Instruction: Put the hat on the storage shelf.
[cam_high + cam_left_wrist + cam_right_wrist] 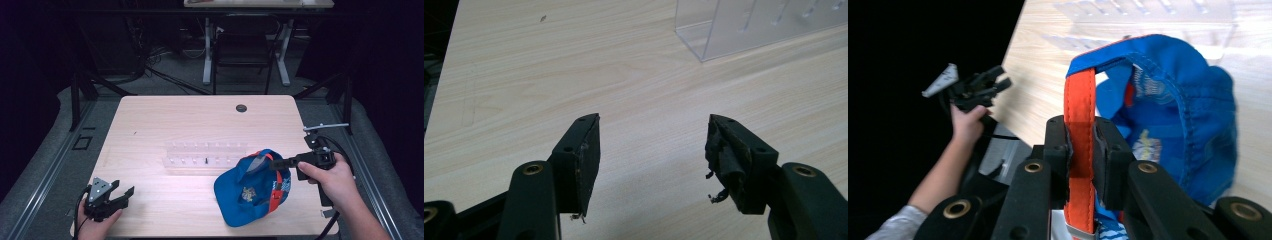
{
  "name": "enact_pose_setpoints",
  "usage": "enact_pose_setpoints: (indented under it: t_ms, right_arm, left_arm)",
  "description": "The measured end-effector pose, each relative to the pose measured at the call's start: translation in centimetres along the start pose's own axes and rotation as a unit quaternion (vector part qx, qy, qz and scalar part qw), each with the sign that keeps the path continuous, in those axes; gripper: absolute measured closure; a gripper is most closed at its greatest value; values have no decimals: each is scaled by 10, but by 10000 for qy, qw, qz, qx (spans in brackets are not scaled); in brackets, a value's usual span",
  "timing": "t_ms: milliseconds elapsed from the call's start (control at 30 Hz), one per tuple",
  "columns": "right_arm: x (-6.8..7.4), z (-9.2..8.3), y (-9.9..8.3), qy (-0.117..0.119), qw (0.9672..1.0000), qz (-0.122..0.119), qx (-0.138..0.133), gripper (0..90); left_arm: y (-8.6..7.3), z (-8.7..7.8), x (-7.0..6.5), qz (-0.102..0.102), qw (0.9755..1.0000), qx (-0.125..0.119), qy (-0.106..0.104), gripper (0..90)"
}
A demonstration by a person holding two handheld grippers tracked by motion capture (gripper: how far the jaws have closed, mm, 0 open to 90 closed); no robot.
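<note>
A blue cap (250,187) with an orange strap (1080,105) lies on the wooden table (165,120) at the front right, partly lifted on its right side. My right gripper (274,163) is shut on the orange strap, whose band runs between the jaws (1081,150). Behind the cap stands a clear plastic rack (205,155), with one corner (744,27) in the left gripper view. My left gripper (122,196) rests near the table's front left corner. It stands open over bare wood (654,145), holding nothing.
A dark round grommet (241,108) sits in the table's back edge area. A chair (243,47) and desk legs stand on the floor beyond the table. In the right gripper view, the other hand with its gripper (970,87) is at the left.
</note>
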State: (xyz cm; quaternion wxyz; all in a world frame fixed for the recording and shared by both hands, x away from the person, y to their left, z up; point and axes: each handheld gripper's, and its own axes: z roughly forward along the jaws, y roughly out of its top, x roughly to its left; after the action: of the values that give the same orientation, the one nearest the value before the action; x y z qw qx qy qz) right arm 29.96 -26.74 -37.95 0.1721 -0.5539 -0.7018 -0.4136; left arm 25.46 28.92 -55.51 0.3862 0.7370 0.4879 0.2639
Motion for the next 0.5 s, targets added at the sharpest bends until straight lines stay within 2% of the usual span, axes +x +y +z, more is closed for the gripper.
enact_pose_setpoints:
  t_ms: [233, 500]
  right_arm:
    - [10, -3, 1, 337, 9993, 141, -67, 785]
    - [19, -3, 4, 601, 9980, 158, -126, 784]
  left_arm:
    - [0, 1, 0, -8, 10000, 5, -1, 392]
    - [0, 2, -2, 16, 10000, 18, -4, 393]
